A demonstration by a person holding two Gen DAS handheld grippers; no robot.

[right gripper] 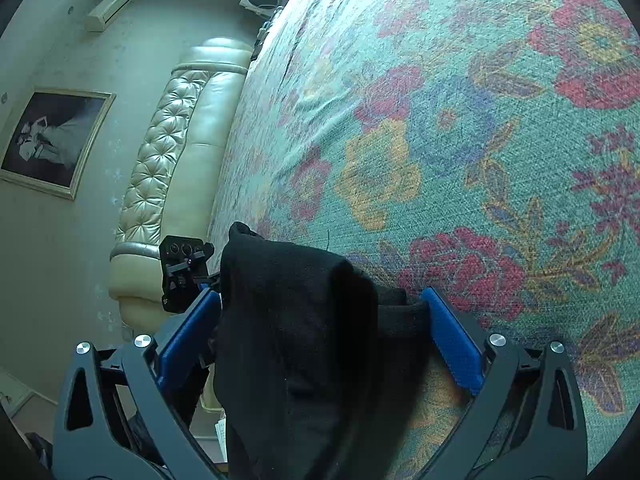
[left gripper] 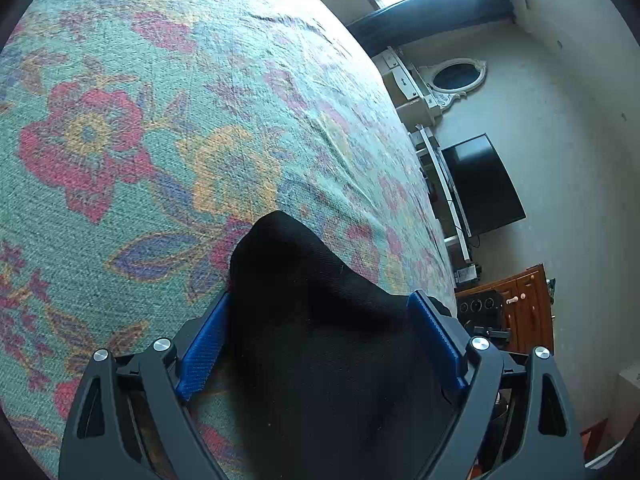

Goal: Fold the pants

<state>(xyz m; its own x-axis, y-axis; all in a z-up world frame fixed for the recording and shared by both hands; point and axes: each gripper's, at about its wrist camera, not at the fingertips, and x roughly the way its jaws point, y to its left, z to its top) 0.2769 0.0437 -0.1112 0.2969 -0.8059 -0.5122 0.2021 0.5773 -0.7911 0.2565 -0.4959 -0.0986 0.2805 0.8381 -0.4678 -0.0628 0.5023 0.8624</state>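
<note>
My left gripper (left gripper: 320, 344) has its blue pads spread wide with the black pants (left gripper: 320, 340) bunched between them, not visibly pinched; my right gripper (right gripper: 324, 340) stands just as wide around another hump of the same cloth, its pads clear of it. The pants lie at the near edge of the floral bedspread (left gripper: 160, 120), nothing gripped. Risk, as I judge it: closing on a thick bunch could grab several layers or slip, dragging the fabric off the edge.
</note>
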